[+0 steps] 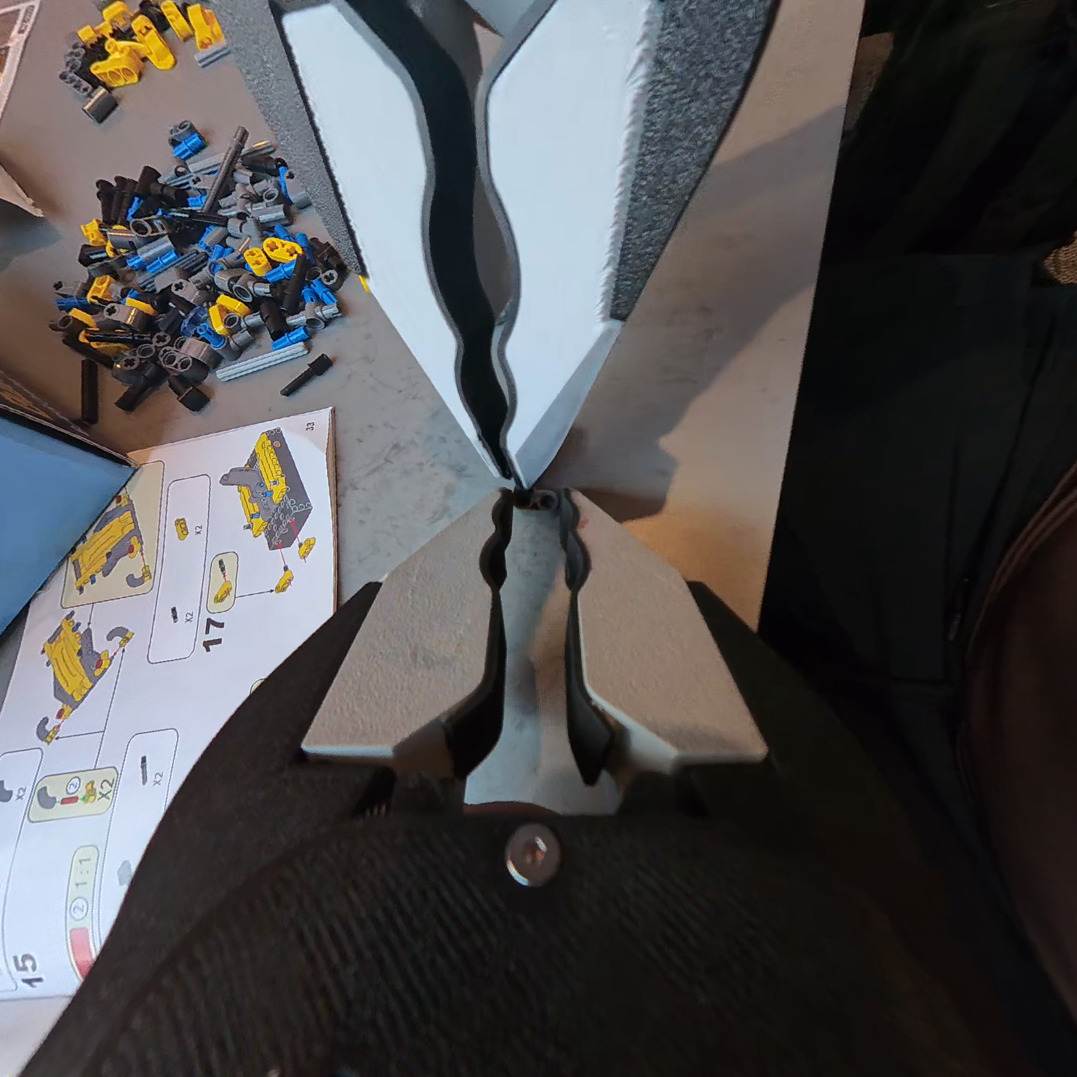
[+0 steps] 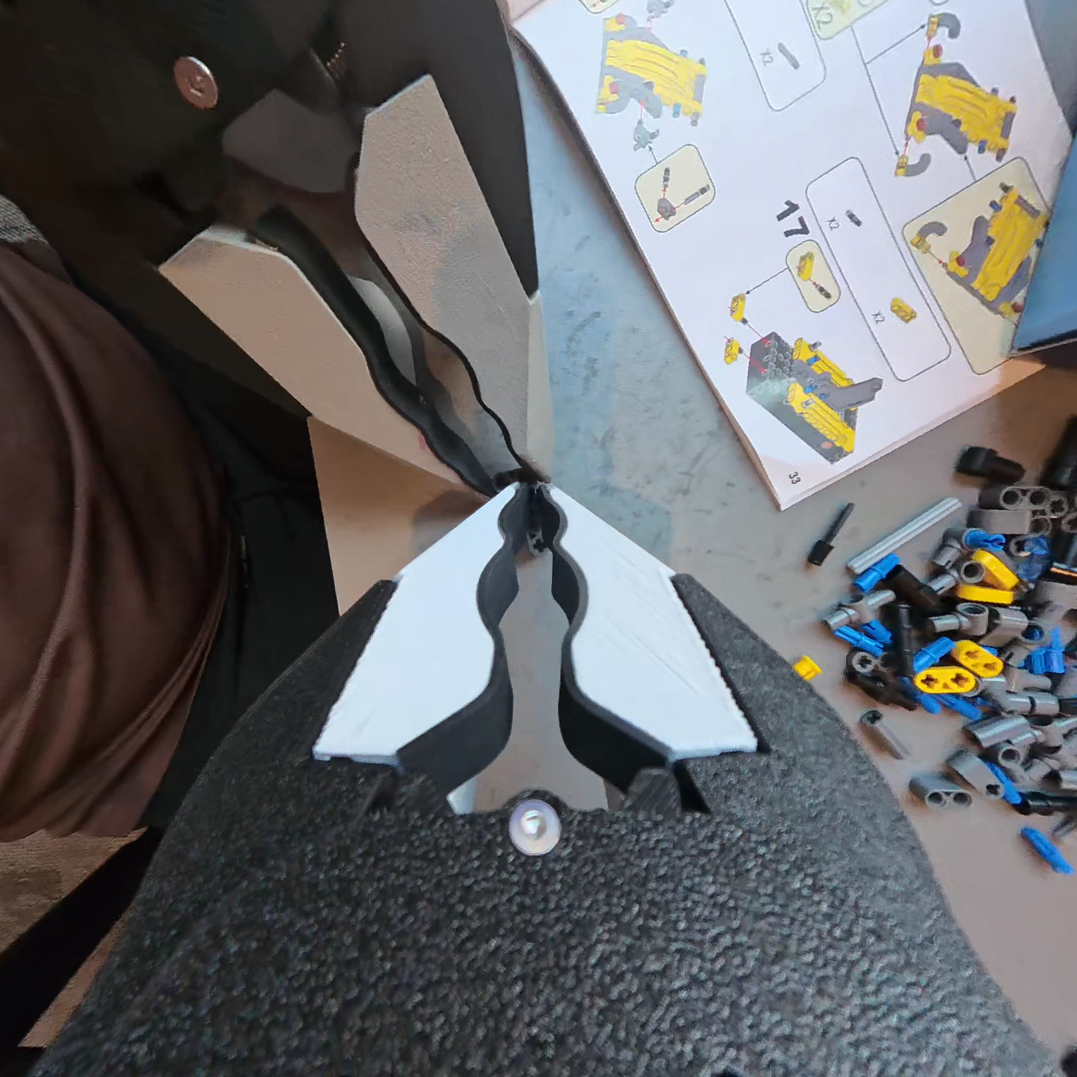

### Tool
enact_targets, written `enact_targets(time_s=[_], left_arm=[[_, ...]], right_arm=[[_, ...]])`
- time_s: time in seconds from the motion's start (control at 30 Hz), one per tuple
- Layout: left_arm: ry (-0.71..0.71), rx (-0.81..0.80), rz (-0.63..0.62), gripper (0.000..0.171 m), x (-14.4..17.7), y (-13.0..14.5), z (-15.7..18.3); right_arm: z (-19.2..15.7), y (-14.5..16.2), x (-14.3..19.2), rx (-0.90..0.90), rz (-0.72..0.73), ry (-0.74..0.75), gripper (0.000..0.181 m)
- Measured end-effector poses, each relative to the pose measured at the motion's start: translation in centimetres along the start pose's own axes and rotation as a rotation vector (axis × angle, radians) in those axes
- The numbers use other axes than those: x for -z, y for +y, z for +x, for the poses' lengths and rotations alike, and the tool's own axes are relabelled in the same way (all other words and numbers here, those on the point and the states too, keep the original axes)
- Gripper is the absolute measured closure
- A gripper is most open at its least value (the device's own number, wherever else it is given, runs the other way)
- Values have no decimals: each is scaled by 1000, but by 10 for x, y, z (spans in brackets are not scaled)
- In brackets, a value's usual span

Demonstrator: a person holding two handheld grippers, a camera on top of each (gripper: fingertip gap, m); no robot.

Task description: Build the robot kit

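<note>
My left gripper [image 1: 537,500] has grey fingers and is shut on a small grey connector piece [image 1: 542,500] at its tips. My right gripper [image 2: 533,495] has white fingers and is shut on a small black pin [image 2: 535,533]. The two grippers meet tip to tip above the grey table [image 1: 408,443], near its edge, and the pin and the connector touch. The right gripper comes in from the top of the left wrist view [image 1: 516,481]. The left gripper comes in from the upper left of the right wrist view [image 2: 513,475]. Both held parts are mostly hidden between the pads.
A pile of small black, grey, blue and yellow parts [image 1: 198,274] lies to one side; it also shows in the right wrist view [image 2: 979,670]. A second yellow pile [image 1: 140,41] lies farther off. An open instruction booklet [image 1: 192,583] and a blue box [image 1: 46,513] lie nearby. A person's dark clothing [image 1: 932,524] is beyond the table edge. The tips of both grippers are at nearly the same place.
</note>
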State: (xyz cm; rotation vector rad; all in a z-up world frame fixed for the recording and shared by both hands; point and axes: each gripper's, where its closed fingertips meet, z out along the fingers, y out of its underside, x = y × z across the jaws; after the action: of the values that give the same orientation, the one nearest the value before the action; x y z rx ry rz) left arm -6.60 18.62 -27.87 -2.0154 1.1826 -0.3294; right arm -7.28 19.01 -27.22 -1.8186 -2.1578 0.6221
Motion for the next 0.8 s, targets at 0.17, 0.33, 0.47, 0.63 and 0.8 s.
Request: enact_targets(time_s=[0.17, 0.33, 0.47, 0.63, 0.8], left_arm=[[-9, -12, 1, 159, 0, 0, 0], [4, 4, 1, 158, 0, 0, 0], [7, 7, 1, 159, 0, 0, 0], [15, 19, 0, 159, 1, 0, 0], [8, 14, -1, 159, 1, 1, -1]], right_arm=[[0, 1, 5, -34, 116, 11, 178], [6, 9, 12, -77, 196, 66, 178], [3, 15, 10, -58, 203, 91, 178], [-2, -6, 26, -192, 378, 21, 178], [-4, -15, 36, -403, 560, -54, 178]])
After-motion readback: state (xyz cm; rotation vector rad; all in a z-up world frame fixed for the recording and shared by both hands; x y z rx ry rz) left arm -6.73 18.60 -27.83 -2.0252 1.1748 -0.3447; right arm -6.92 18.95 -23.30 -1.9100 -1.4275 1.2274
